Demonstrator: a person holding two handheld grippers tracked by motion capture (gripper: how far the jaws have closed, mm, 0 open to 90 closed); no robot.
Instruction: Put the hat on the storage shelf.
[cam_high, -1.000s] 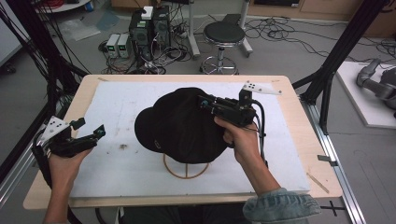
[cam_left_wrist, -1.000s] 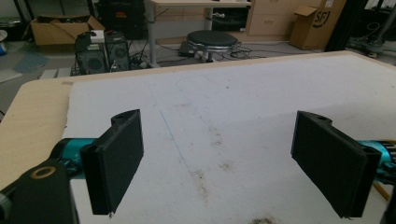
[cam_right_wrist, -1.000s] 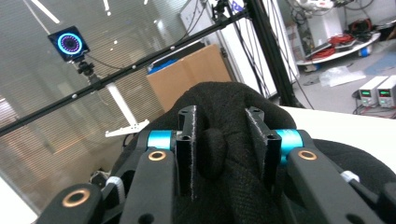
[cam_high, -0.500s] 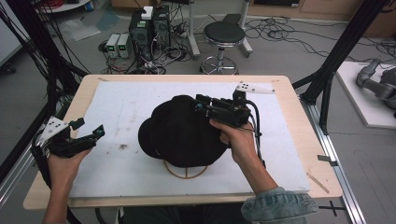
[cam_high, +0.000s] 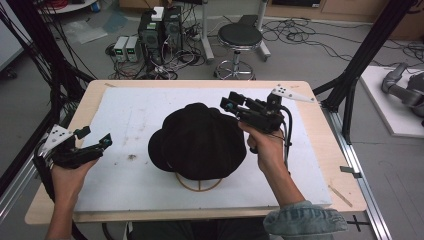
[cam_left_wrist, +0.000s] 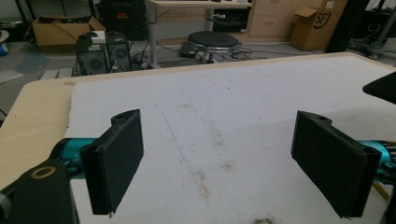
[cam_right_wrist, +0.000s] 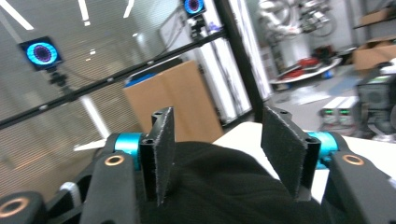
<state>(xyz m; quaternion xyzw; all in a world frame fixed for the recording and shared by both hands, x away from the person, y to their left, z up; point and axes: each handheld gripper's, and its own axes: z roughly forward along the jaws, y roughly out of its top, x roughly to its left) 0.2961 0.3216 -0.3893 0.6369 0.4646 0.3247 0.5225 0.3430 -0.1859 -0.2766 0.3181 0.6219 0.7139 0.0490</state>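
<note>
since black cap (cam_high: 197, 141) sits draped on wooden stand (cam_high: 200, 183) at frame centre, i judge it soft, light; right gripper (cam_high: 231, 104) jaws just opened, cloth between, unpinched; left gripper (cam_high: 95, 140) wide, empty; i'd pinch brim.

Hat (cam_high: 197, 140) black matt cloth; stand (cam_high: 199, 183) wood; table (cam_high: 320, 125) pale wood; mat (cam_high: 140, 115) white, stained.
</note>
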